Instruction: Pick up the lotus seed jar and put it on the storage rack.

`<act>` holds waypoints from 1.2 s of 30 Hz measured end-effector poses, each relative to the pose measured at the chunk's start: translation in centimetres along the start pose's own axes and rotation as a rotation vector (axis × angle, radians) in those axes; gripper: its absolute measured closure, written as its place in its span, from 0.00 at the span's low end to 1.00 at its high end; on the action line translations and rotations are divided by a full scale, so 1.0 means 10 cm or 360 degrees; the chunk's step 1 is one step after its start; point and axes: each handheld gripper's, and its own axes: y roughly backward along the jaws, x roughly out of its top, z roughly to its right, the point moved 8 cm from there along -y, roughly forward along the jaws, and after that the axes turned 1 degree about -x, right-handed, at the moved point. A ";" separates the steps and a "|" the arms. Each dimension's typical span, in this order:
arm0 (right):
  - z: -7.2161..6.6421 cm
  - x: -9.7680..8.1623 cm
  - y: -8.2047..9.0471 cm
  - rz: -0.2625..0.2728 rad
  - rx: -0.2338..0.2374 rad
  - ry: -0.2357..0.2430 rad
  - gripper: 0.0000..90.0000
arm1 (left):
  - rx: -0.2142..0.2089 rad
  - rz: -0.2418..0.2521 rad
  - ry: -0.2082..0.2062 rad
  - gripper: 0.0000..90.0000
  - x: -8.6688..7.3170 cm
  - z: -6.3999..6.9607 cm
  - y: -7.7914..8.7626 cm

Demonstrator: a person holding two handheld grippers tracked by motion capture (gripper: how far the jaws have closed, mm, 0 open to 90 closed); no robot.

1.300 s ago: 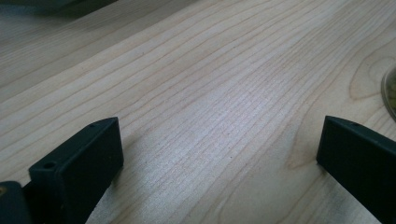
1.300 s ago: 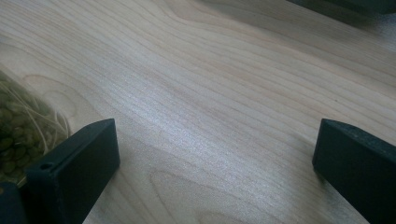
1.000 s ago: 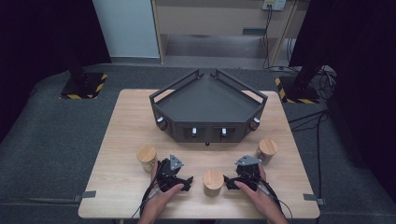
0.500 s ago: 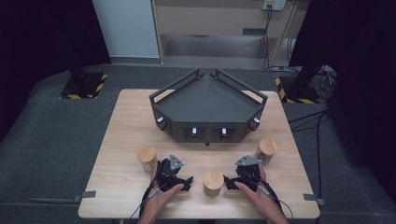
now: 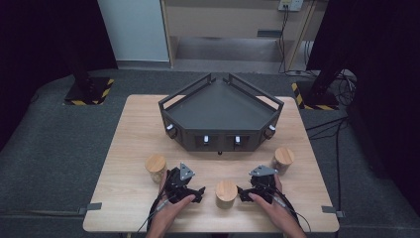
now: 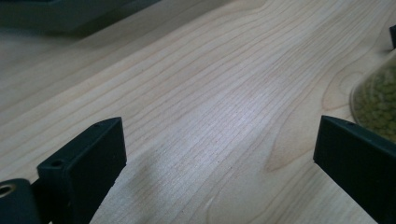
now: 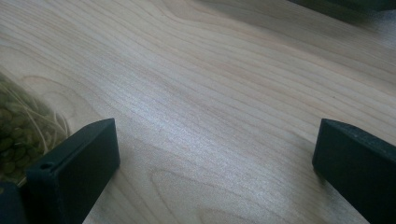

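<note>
A pale wooden tabletop (image 5: pixel 133 129) seen from above, with a person's two hands entering from the near edge, each holding a pair of black tongs. The left tongs (image 5: pixel 197 192) rest low on the wood, and the left gripper view shows their jaws set wide apart with bare wood grain between them. The right tongs (image 5: pixel 241 192) rest the same way — their jaws also stand wide apart over bare wood in the right gripper view.

Between the two tongs stands a jar with a wooden lid (image 5: pixel 226 193), just beside both sets of jaw tips and touching neither. Both gripper views catch its clear glass edge, which shows small green beans inside. A second lidded jar (image 5: pixel 156 167) stands just to the outer side of the left tongs, slightly farther from the person. A third lidded jar (image 5: pixel 284 159) stands to the outer side of the right tongs, also a little farther off.

Beyond both tongs, well apart from them, sits a dark, angular tray (image 5: pixel 220 106) with raised walls — small pale knobs line its near face.
</note>
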 end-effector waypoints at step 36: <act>-0.01 0.00 0.00 0.0000 -0.0009 -0.0007 0.01 | 0.0060 0.0138 -0.0050 0.03 0.22 -0.10 0.49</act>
